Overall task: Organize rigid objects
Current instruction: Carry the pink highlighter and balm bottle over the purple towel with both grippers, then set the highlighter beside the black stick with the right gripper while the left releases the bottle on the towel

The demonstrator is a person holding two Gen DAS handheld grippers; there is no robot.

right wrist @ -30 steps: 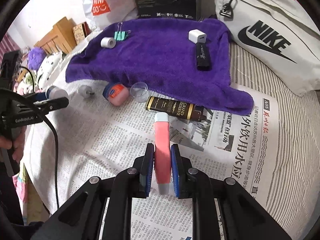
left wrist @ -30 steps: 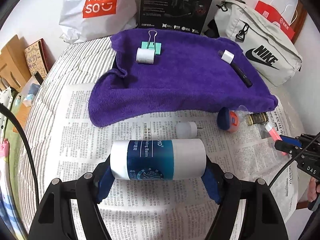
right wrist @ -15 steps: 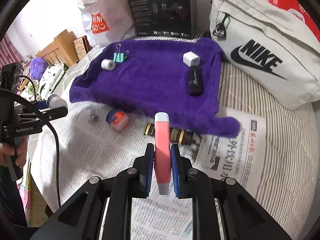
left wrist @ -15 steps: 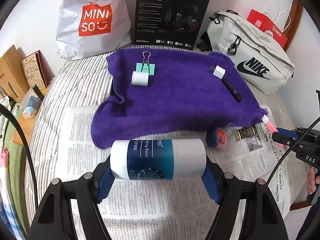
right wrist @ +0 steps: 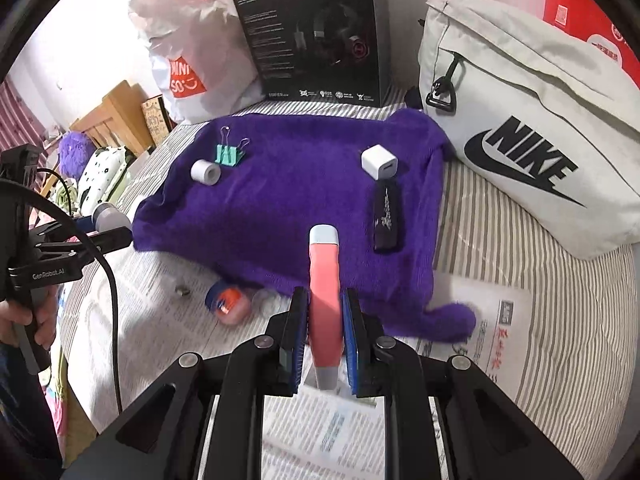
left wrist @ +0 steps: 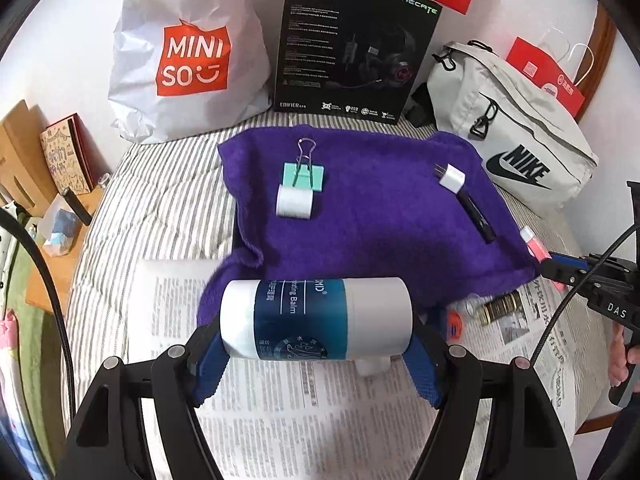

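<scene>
Holding a bottle [left wrist: 316,318] crosswise at lower centre of the left view, the left gripper [left wrist: 316,344] has its blue pads clamped on the bottle's two ends, clear of the newspaper [left wrist: 280,412] below. It looks a stiff plastic cylinder, smooth and likely slippery, perhaps fairly heavy if full, so an end-to-end hold seems less sure than one across the middle. In the right view the right gripper [right wrist: 325,338] is squeezed tight on a pink tube [right wrist: 325,292], which stands up between the pads at lower centre; the tube looks light and slim, rigid enough, and is gripped low on its body with the pale cap [right wrist: 323,235] free. The towel [right wrist: 304,200] fills mid-frame beyond both. On it lie a clip [right wrist: 230,154] and a white roll [right wrist: 205,171] at its upper left, touching in the left view, and a charger [right wrist: 379,162] just above a black stick [right wrist: 387,216] at its right. The centre of the towel is bare, so I judge there is room to set both down. Along the towel's near edge a small jar [right wrist: 229,300] rests on the paper, a little to the left below the tube. A box [right wrist: 312,36] and bags [right wrist: 532,128] line the top.
</scene>
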